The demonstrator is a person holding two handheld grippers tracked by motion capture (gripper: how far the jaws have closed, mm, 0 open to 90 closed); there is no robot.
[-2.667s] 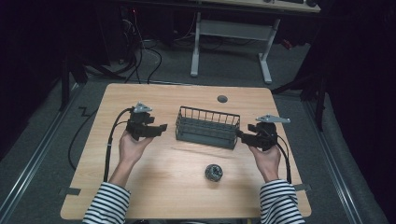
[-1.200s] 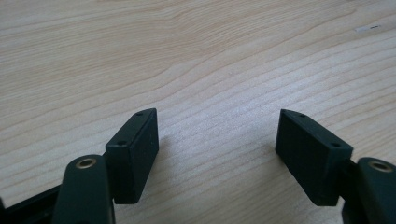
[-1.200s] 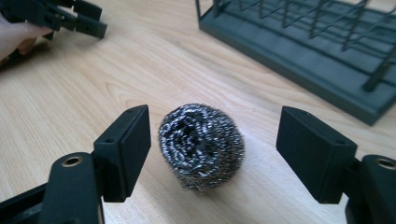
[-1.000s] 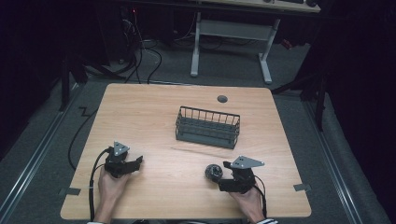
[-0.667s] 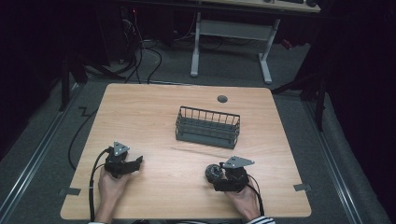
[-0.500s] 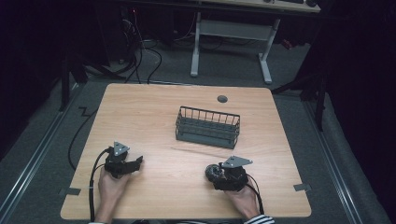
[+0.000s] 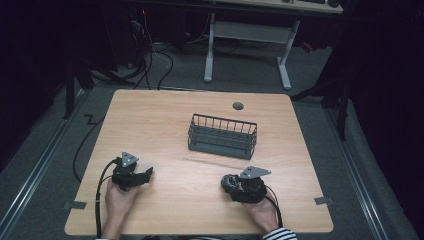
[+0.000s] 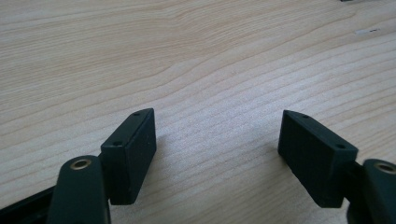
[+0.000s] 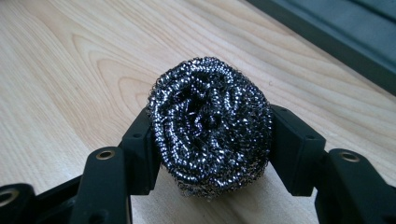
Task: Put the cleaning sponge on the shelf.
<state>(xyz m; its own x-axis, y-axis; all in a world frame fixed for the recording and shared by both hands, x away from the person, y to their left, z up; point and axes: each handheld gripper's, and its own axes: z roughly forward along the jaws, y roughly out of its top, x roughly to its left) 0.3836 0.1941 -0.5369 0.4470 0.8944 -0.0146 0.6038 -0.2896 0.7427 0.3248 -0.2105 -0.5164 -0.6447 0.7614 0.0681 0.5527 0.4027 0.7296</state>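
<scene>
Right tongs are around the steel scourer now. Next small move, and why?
Probably lift it straight up a little. The right tongs have just been closing, and both pads already sit against the sides of the steel scourer, which rests on the table. The wire basket stands farther back, a likely drop spot. The left tongs are open on bare wood.

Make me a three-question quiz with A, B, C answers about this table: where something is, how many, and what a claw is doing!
1. Where is the wire basket?
A. Middle of the table
B. On the floor
C. In a hand

2. How many steel scrubbers are there?
A. One
B. Three
C. Five

3. What is between the left gripper's jaws?
A. A scrubber
B. Nothing but bare table
C. The basket

Answers: 1 A, the high view shows it standing mid-table. 2 A, a single scrubber sits between the right gripper's jaws. 3 B, wood shows between them.
</scene>
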